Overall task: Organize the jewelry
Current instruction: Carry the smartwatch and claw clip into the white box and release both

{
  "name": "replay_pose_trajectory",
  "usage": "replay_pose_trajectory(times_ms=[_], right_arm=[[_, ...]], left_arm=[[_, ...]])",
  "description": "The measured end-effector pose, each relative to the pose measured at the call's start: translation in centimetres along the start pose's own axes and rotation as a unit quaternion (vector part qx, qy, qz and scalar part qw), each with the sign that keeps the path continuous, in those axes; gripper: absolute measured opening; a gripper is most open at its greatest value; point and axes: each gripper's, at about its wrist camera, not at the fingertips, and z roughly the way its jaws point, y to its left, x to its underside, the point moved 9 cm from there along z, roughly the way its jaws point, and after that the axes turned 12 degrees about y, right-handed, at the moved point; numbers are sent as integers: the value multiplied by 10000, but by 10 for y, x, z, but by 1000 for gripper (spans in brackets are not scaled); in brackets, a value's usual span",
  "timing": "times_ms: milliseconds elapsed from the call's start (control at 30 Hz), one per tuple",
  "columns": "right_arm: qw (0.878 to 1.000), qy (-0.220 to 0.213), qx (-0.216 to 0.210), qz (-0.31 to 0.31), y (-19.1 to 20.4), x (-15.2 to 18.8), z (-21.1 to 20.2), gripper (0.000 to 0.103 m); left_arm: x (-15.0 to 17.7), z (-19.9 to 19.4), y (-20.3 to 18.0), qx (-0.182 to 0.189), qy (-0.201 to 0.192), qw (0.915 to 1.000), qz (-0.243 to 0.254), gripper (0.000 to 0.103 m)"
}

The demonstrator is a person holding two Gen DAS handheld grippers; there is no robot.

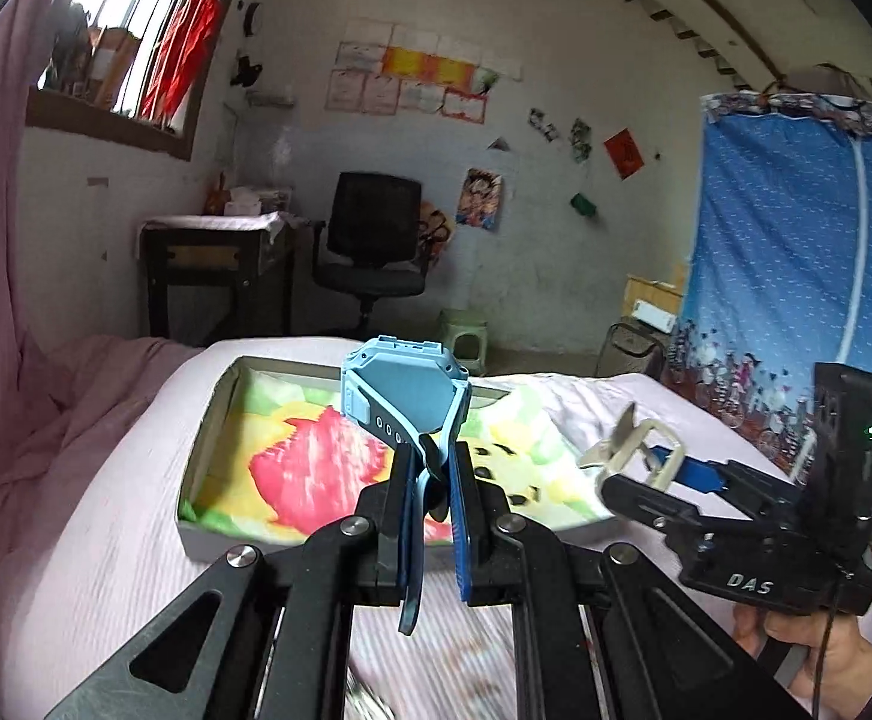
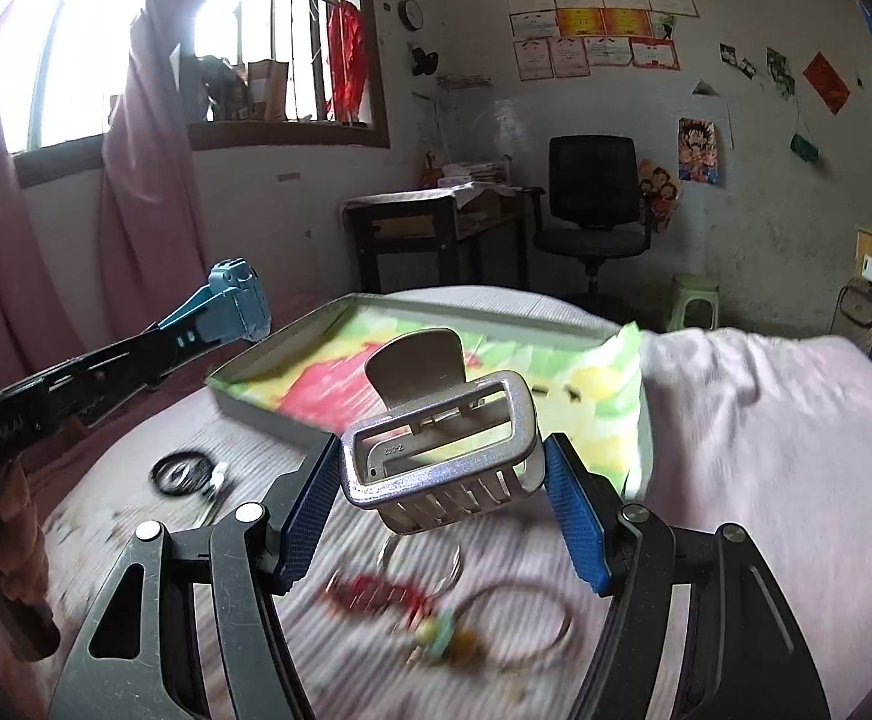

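bed (image 2: 736, 420) carried open tray (image 1: 220, 387), my drop spot, i judged. right gripper (image 2: 442, 480) fingers clamped silver hair claw (image 2: 436, 450); left gripper (image 1: 430, 480) fingers pinched blue watch (image 1: 403, 387) strap, both held above tray. bracelets (image 2: 472, 624) lay on bed.

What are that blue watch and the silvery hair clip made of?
The blue watch looks like matte moulded plastic with a soft rubbery strap: dull surface, punched holes. The hair clip seems to be plastic with a metallic silver coating: pearly sheen, moulded teeth; it could be metal.
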Motion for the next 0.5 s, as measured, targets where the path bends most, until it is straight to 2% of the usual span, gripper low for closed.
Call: replay_pose_trajectory(times_ms=[167,300,500], right_arm=[[9997,211,34,106,-10,-20,30,63],[9981,575,214,-103,-17,-14,57,63],[9959,851,288,-58,-25,-8,79,63]], left_arm=[[-7,39,16,-196,544,9981,-231,11],[2,63,19,-294,930,9950,-237,11],[17,94,22,-414,1511,9872,-298,11]])
